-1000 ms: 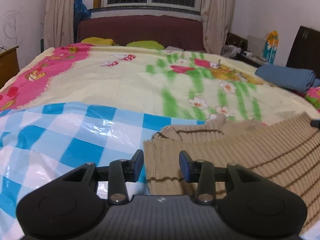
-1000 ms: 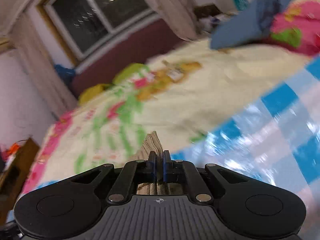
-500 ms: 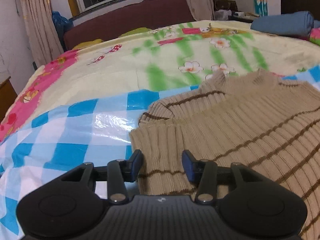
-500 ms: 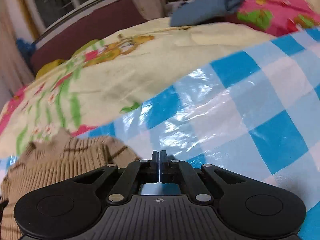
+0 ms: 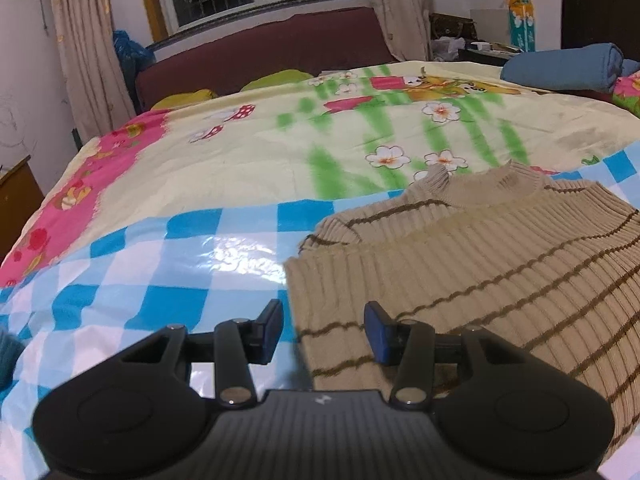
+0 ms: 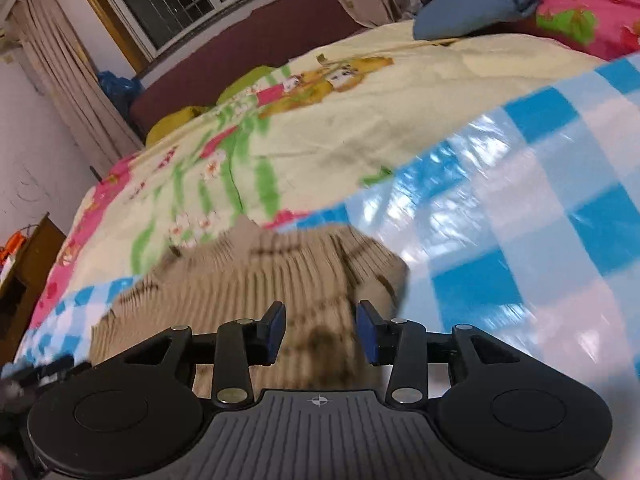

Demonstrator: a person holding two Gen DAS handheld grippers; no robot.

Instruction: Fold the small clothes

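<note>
A beige ribbed sweater [image 5: 480,264] with thin brown stripes lies flat on a blue-and-white checked plastic sheet [image 5: 140,280]. Its left sleeve is folded in over the body. My left gripper [image 5: 323,330] is open just above the sweater's left edge, and its pads touch nothing. In the right wrist view the same sweater [image 6: 256,280] is blurred by motion. My right gripper [image 6: 321,330] hovers over its right side; the jaws are opening, with only cloth seen below the gap and nothing pinched.
The checked sheet [image 6: 520,240] covers a bed with a floral quilt [image 5: 280,152]. A rolled blue blanket [image 5: 560,66] lies at the far right. A dark red headboard [image 5: 260,52] and a barred window stand behind. A wooden cabinet [image 5: 16,196] is at the left.
The right gripper was shut on the sweater's edge a second ago, came down to the sheet, and now its jaws stand apart. The left gripper rolled and shifted slightly along the sweater's left edge.
</note>
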